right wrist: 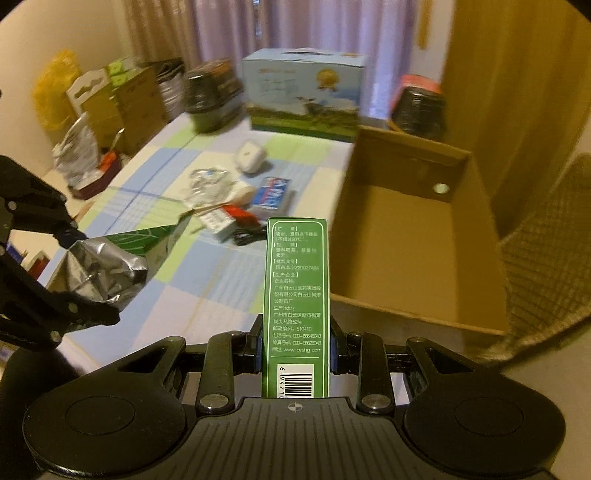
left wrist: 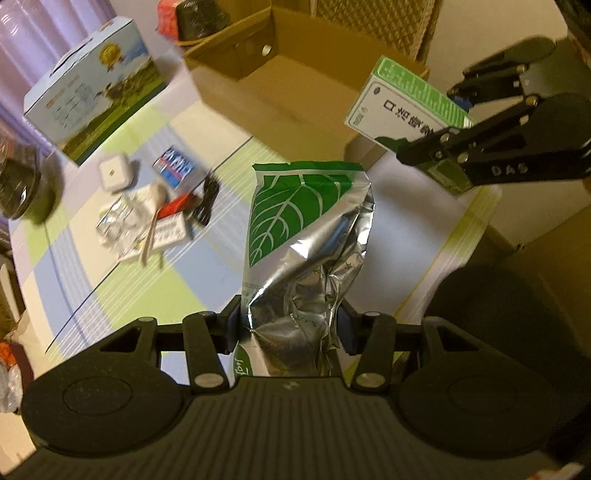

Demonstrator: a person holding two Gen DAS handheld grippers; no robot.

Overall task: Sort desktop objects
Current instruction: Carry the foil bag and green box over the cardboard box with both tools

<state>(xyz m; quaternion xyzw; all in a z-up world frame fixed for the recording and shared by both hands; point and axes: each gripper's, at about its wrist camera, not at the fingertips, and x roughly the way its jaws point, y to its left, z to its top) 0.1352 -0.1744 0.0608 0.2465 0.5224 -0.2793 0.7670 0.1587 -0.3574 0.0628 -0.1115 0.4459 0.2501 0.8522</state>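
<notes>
Left wrist view: the left gripper (left wrist: 291,328) pinches a crinkled silver foil pouch with a green leaf print (left wrist: 306,236), held above the checked tablecloth (left wrist: 147,288). The right gripper (right wrist: 295,350) clamps a narrow green cardboard medicine box (right wrist: 295,295) beside the open brown cardboard carton (right wrist: 413,236).

Lilac curtains (right wrist: 229,33) hang behind the table; a woven chair back (right wrist: 546,251) stands beside it
</notes>
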